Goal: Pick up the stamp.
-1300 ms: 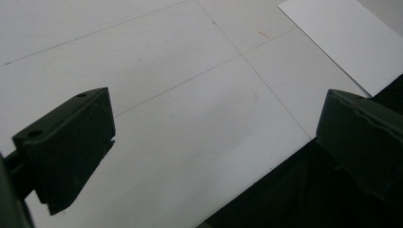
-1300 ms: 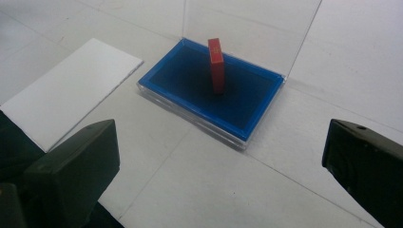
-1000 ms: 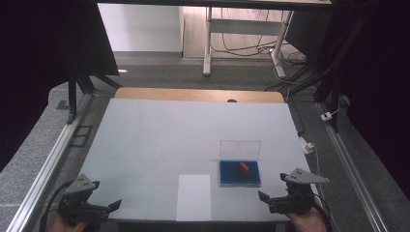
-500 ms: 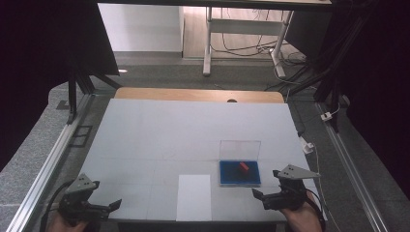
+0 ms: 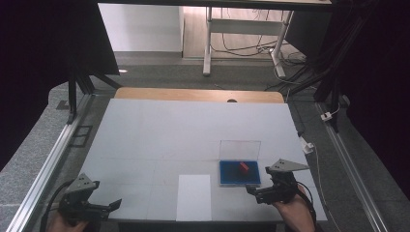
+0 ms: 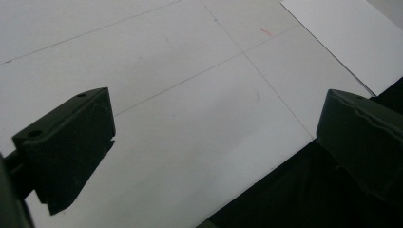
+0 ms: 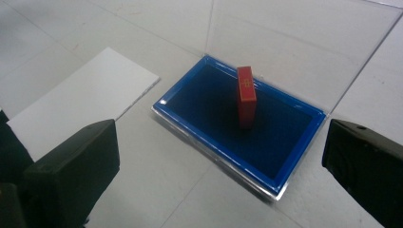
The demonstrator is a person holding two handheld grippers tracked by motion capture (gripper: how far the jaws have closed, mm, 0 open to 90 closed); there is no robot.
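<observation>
A shallow blue box (image 5: 227, 180) lies on the white table, right of centre near the front, its clear lid (image 5: 240, 149) standing open behind it. A small red block (image 5: 244, 167) stands on edge inside. In the right gripper view the red block (image 7: 246, 95) rises from the dark floor of the blue box (image 7: 185, 118), with the clear lid (image 7: 304, 52) behind. My right gripper (image 5: 255, 192) is open, just in front of and to the right of the box, and holds nothing. My left gripper (image 5: 110, 206) is open at the front left corner, over bare table (image 6: 190, 95).
A white sheet (image 5: 194, 195) lies flat at the front centre, left of the box; it appears as the white sheet (image 7: 81, 99) and the white sheet (image 6: 351, 38) in the gripper views. The table's front edge (image 6: 285, 156) runs close under my left gripper. Metal rails (image 5: 48, 164) flank the table.
My right gripper has moved left and slightly forward, closer to the blue box. The left gripper, the box and the sheet have stayed put.
</observation>
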